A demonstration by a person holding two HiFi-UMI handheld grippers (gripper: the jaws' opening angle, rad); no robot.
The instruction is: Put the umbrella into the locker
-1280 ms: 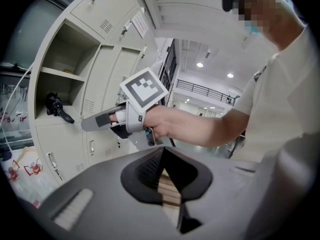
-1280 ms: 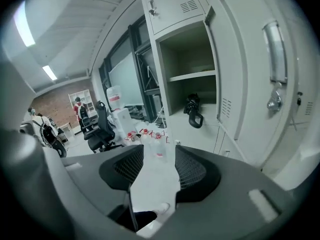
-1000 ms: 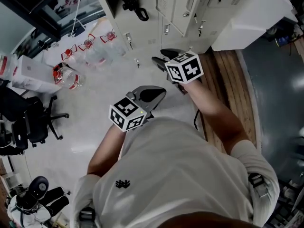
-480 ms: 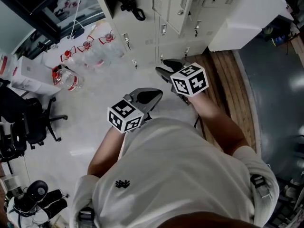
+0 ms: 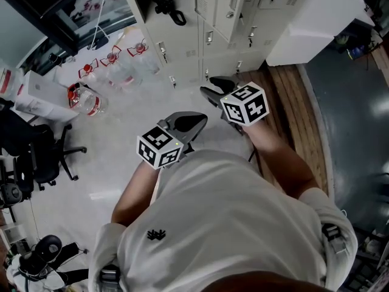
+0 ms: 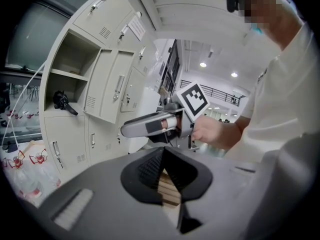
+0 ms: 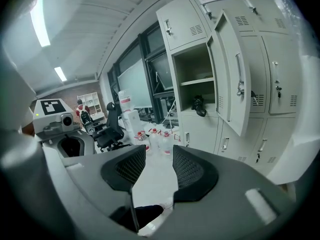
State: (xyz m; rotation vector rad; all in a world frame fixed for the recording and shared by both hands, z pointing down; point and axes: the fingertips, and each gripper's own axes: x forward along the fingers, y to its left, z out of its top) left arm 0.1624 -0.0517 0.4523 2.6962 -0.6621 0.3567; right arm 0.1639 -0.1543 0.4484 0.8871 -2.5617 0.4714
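Note:
A black folded umbrella point(image 5: 171, 11) lies on the lower shelf of an open locker point(image 5: 159, 38), its strap end hanging over the shelf edge. It also shows as the umbrella point(image 6: 62, 102) in the left gripper view and the umbrella point(image 7: 199, 105) in the right gripper view. The locker door point(image 7: 231, 79) stands swung out. My left gripper point(image 5: 196, 121) is held low in front of the body, shut and empty. My right gripper point(image 5: 213, 89) is a little further forward, open and empty. Both are well short of the locker.
Several clear water jugs with red caps point(image 5: 115, 66) stand on the floor left of the lockers. A black office chair point(image 5: 42, 157) is at the far left. A wooden platform point(image 5: 292, 96) and a white box point(image 5: 316, 23) lie to the right.
My right gripper has drawn back slightly toward the body over the last second. The left gripper has hardly moved, and the umbrella stays on the shelf.

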